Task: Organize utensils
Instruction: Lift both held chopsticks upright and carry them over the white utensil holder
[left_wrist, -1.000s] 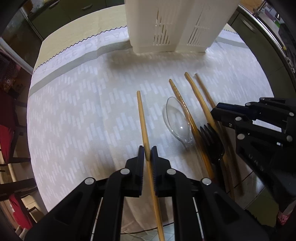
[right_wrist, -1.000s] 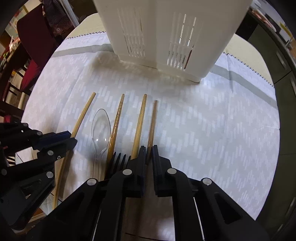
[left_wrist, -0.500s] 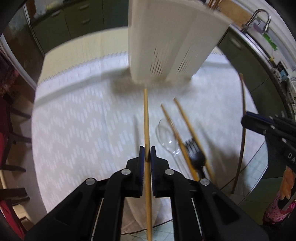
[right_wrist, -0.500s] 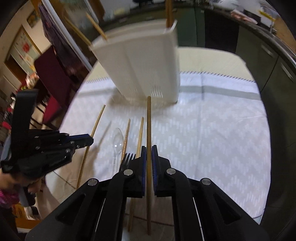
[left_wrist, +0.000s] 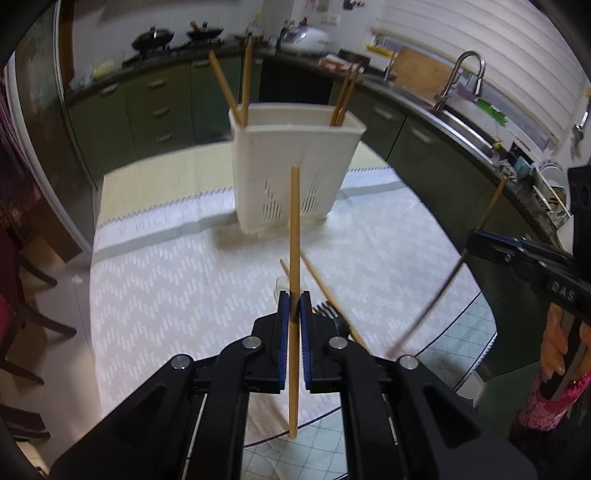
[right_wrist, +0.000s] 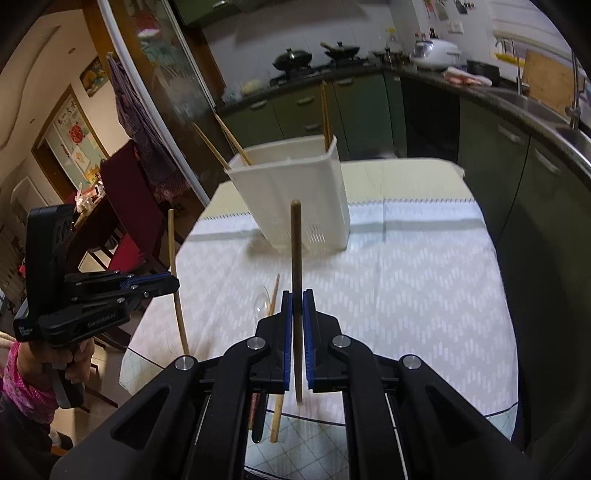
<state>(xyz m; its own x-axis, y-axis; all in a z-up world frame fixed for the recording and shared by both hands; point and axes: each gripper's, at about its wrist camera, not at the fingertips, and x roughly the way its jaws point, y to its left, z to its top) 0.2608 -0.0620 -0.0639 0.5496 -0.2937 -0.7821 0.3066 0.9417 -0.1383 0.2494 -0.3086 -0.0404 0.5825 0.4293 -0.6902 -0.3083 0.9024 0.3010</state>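
Left wrist view: both grippers have come up off the table (left_wrist: 155, 295) since a second ago, each carrying a chopstick that lay flat on the cloth then. Judged from this, pick-up is done and the drop into the holder comes next. White slotted utensil holder (left_wrist: 295, 162) stands upright at the far side of the cloth; four chopsticks already lean out of it, two at its left corner (left_wrist: 229, 85), two at its right (left_wrist: 345, 96). Divisions inside are not visible. Left gripper (left_wrist: 294, 306) is clamped on the light chopstick (left_wrist: 294, 229), held near upright, short of the holder. Right gripper (right_wrist: 296, 306) is clamped on the darker chopstick (right_wrist: 295, 251), also upright. Still on the cloth: two chopsticks (left_wrist: 325, 288), black fork (left_wrist: 327, 310), clear spoon (right_wrist: 263, 301), mostly hidden behind the fingers.
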